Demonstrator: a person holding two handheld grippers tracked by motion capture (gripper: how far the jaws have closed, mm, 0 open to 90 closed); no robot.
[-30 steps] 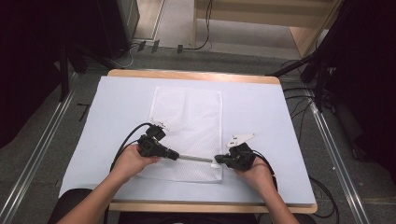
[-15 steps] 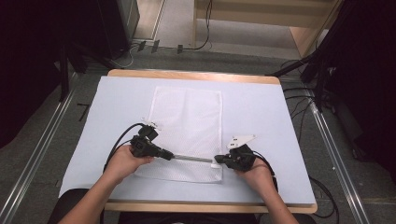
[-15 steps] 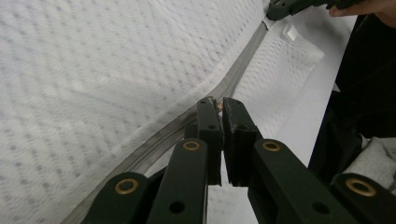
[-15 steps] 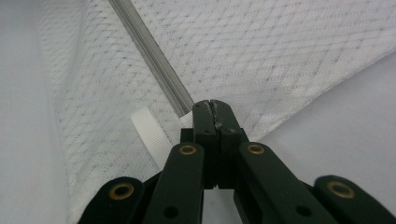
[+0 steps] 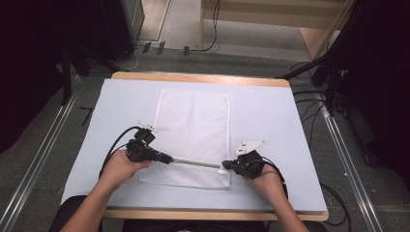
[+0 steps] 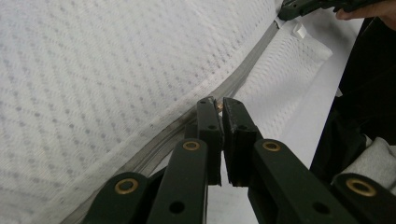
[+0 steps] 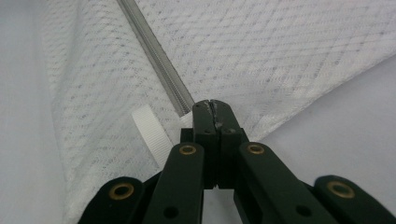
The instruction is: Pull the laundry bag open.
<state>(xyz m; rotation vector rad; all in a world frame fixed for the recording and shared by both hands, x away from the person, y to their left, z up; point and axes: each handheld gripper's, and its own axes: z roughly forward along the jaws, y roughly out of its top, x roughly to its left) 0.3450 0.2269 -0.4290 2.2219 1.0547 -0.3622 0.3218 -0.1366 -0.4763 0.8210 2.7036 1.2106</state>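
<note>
A white mesh bag (image 5: 193, 121) lies flat on the table, with a grey zipper (image 5: 196, 163) running across its near end. My left gripper (image 5: 168, 158) is at the zipper's left part. In the left gripper view it (image 6: 219, 103) is shut on the small brass zipper pull, and the zipper (image 6: 243, 70) stretches away toward the right gripper (image 6: 285, 11). My right gripper (image 5: 226, 166) is at the zipper's right end. In the right gripper view it (image 7: 212, 105) is shut on the bag's fabric where the zipper (image 7: 159, 60) ends, beside a white loop tab (image 7: 152, 130).
The bag rests on a pale blue mat (image 5: 270, 121) covering a wooden table (image 5: 193, 77). Black cables (image 5: 113, 150) trail from both grippers. Metal rails (image 5: 38, 159) run along the floor on either side, and dark equipment stands beyond the table.
My left gripper has moved left along the zipper line, so more grey zipper shows between the two grippers. The right gripper has stayed in place.
</note>
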